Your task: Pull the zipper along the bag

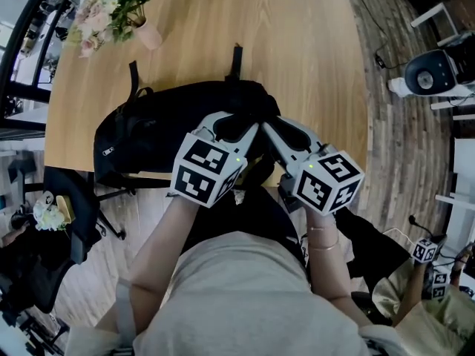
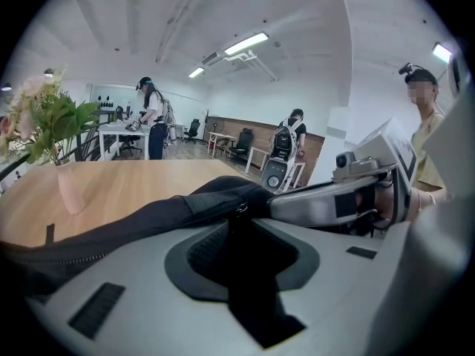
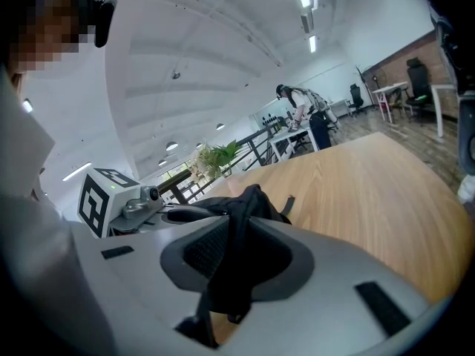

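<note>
The left arm (image 1: 159,251) and right arm (image 1: 330,265) reach forward, slightly spread, with the wrists angled inward so the two grippers meet almost tip to tip. The left gripper (image 1: 239,127) tilts gently downward, its fingers closed on a fold of the bag (image 1: 148,136). The right gripper (image 1: 274,130), tilted down likewise, pinches bag fabric between its fingers just beside the left.

A matt black cloth bag (image 1: 148,136), a smooth pale wood-grain bench (image 1: 297,50), and matt grey plastic left tongs (image 1: 239,127) and right tongs (image 1: 273,128) with rough black pads (image 3: 204,247).
</note>
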Motion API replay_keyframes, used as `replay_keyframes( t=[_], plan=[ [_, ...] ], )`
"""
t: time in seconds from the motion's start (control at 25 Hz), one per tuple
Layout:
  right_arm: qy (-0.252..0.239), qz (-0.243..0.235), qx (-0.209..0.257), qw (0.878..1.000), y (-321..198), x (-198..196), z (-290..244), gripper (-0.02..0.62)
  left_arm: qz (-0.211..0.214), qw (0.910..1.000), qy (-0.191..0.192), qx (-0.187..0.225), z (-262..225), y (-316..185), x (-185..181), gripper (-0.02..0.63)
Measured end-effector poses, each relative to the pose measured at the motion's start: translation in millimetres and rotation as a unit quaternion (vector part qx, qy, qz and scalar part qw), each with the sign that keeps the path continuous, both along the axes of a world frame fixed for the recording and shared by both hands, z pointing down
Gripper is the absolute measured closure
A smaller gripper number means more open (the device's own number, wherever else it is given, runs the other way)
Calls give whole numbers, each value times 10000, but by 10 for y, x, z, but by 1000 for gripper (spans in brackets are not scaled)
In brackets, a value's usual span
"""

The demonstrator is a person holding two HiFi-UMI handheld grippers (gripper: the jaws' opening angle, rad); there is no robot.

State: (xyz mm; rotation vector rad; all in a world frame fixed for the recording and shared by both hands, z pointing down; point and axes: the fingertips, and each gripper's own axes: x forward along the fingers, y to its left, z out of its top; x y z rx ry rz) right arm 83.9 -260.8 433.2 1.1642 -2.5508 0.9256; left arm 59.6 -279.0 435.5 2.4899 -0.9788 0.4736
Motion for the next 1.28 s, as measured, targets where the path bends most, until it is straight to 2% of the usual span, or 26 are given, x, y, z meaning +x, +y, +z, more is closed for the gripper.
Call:
replay_keyframes(
  t=[0.2,0.44,0.8,0.96,1.28],
  plan=[
    [25,97,20,9999,-7,12,4,503,204,9998,46,28,4,-5,11,502],
    [9,187,53,9998,-22,51,31,500,316,9980,-413,371,-16,-15,-36,548],
    [2,150,50,9999,-35,57,33,500,738,9962,-113,443,-158,123,73,548],
    [21,152,64,9999,-38,46,30,500,696,9970,14,326,-156,101,64,554],
    [44,165,78,9998,-33,57,11,500,216,9992,-200,278,-85,50,45,552]
  ],
)
